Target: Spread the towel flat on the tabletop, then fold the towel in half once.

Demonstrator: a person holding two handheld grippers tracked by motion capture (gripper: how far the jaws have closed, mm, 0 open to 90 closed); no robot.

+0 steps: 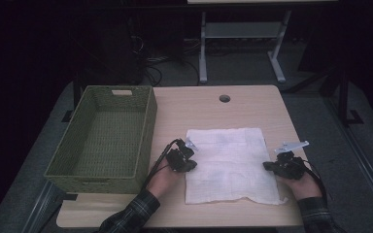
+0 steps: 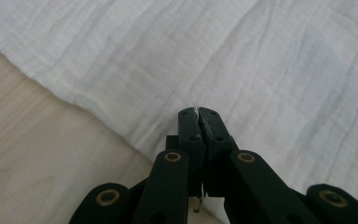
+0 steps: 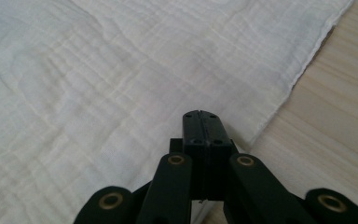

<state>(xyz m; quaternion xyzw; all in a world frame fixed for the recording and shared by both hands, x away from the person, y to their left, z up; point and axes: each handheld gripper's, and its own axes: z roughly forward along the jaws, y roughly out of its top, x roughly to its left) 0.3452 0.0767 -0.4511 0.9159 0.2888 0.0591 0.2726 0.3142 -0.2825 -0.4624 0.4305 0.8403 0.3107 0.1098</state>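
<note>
**Both grippers pinching the side edges of the white cloth**

A white muslin cloth (image 1: 228, 162) is lying spread flat on the light wooden table (image 1: 213, 109), and everything else is best placed against it. The left gripper (image 1: 190, 154) is sitting at the cloth's left edge, about halfway along that side. In the left gripper view, its jaws are pressing tight together with a sliver of white fabric showing between the tips, so it is clamping the cloth (image 2: 242, 60) at that edge. The right gripper (image 1: 278, 162) is sitting at the cloth's right edge, roughly level with the left one. In the right gripper view its jaws are closed flush over the cloth (image 3: 102, 79) just inside the hem; whether fabric is actually caught between them cannot be told. A person's hands in plaid sleeves are holding both tools from the cloth's near side. A green woven basket (image 1: 143, 133) is standing just left of the cloth, beyond the left gripper. A round cable hole (image 1: 224, 98) is lying beyond the cloth's far edge.
</note>
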